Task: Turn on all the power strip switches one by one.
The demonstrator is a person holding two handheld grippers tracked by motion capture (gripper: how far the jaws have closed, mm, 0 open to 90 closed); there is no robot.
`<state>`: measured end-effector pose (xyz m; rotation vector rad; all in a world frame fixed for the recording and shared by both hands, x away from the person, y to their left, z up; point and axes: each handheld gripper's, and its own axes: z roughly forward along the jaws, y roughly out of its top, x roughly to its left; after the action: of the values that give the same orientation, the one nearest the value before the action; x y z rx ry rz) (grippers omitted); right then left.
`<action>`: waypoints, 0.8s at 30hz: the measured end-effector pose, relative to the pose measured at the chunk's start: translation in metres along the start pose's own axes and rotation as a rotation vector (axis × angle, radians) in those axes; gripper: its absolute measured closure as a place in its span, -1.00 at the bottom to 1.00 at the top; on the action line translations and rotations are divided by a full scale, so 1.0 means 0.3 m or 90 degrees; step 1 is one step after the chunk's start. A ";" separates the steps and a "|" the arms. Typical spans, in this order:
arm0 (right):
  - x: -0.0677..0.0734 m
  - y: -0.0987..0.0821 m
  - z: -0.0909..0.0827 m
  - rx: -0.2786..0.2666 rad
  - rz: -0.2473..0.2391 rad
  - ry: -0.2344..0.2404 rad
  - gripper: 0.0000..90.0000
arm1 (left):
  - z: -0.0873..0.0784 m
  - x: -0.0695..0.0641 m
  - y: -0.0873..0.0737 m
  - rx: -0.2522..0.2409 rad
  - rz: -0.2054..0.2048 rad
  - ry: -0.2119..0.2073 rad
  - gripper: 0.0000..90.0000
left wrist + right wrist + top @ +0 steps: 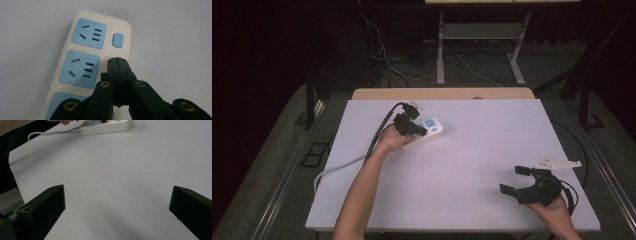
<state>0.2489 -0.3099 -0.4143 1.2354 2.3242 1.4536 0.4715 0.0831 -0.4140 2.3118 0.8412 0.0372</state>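
Power strip lies near the table's far edge, left of centre. Left gripper, jaws pressed together, tips over a red indicator light seen in its own view. Right gripper gapes wide near the near right corner.

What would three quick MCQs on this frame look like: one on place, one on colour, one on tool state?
1. Where is the power strip on the table?
A far left part
B near right corner
C centre front

2. Colour of the strip's socket faces?
A red
B blue
C green

3. State of the left tool?
A shut, tip over the strip
B open wide
C holding a plug

Answers: 1 A, the high view shows it far left; 2 B, the left gripper view shows blue panels; 3 A, its jaws meet beside a red light.
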 end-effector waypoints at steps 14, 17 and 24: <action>-0.004 -0.001 -0.001 0.000 0.004 -0.001 -0.99 | -0.020 -0.019 0.003 -0.007 0.019 0.016 1.00; -0.004 -0.001 0.000 0.000 0.003 -0.001 -0.99 | -0.037 -0.019 0.013 -0.015 0.024 0.019 1.00; -0.004 -0.001 0.000 0.000 0.003 -0.002 -0.99 | -0.067 -0.020 0.047 -0.026 0.027 0.021 1.00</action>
<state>0.2496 -0.3109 -0.4148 1.2439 2.3205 1.4525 0.4697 0.0833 -0.3889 2.2962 0.8002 0.1107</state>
